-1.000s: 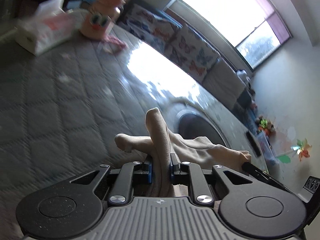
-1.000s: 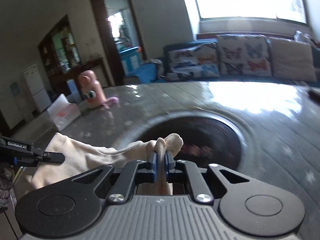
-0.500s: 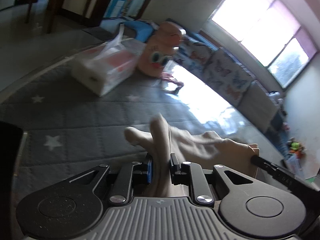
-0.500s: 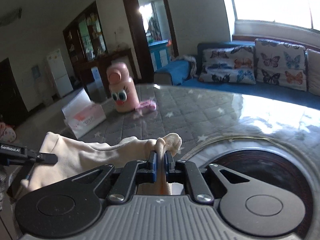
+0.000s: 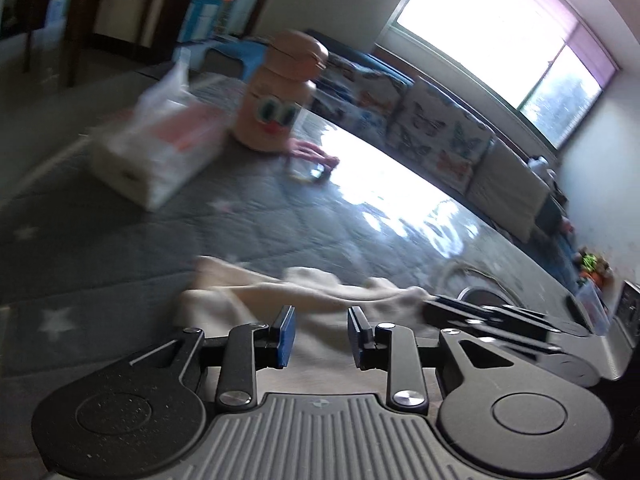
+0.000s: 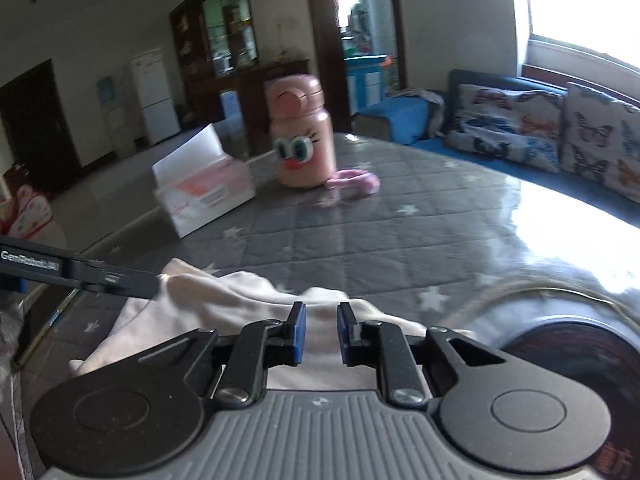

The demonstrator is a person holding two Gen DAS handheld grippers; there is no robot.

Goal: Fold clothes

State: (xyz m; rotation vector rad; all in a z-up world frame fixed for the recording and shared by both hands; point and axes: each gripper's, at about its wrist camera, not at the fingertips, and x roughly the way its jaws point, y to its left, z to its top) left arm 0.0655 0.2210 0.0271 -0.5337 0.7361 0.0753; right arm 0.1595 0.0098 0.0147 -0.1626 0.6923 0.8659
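1. Left wrist view: left gripper [image 5: 318,336] pitched down toward the table, roughly level side to side. Frame is motion-blurred.
2. Jaws are apart and opening. Blue pads [image 5: 287,336] clear of the fabric, nothing pinched, so it's released.
3. Cream garment [image 5: 304,300] lies bunched on the grey quilted table cover [image 5: 120,248], just ahead of and under the fingertips. Cloth shows through the gap between the fingers but below them, not gripped.
4. Right gripper [image 5: 492,316] enters from the right edge, its fingertip at the garment's right end. Cannot tell contact from this view.
5. Farther back on the cover: tissue pack [image 5: 160,152] and pink cartoon bottle [image 5: 280,100], well apart from the garment.
6. Right wrist view: right gripper [image 6: 321,334] also tilted down at the table, near level in roll.
7. Jaws opening, narrower gap than the left one. Pads [image 6: 299,334] not pressing cloth, so it has let go.
8. Garment [image 6: 224,300] sits directly under and ahead of the fingertips, spreading left across the cover [image 6: 360,232] toward the table edge.
9. Left gripper [image 6: 80,270] comes in from the left edge, tip at the garment's left upper corner. Touching or just above: cannot tell.
10. Dark round inset [image 6: 560,360] in the table is at right, beside the garment's right end.
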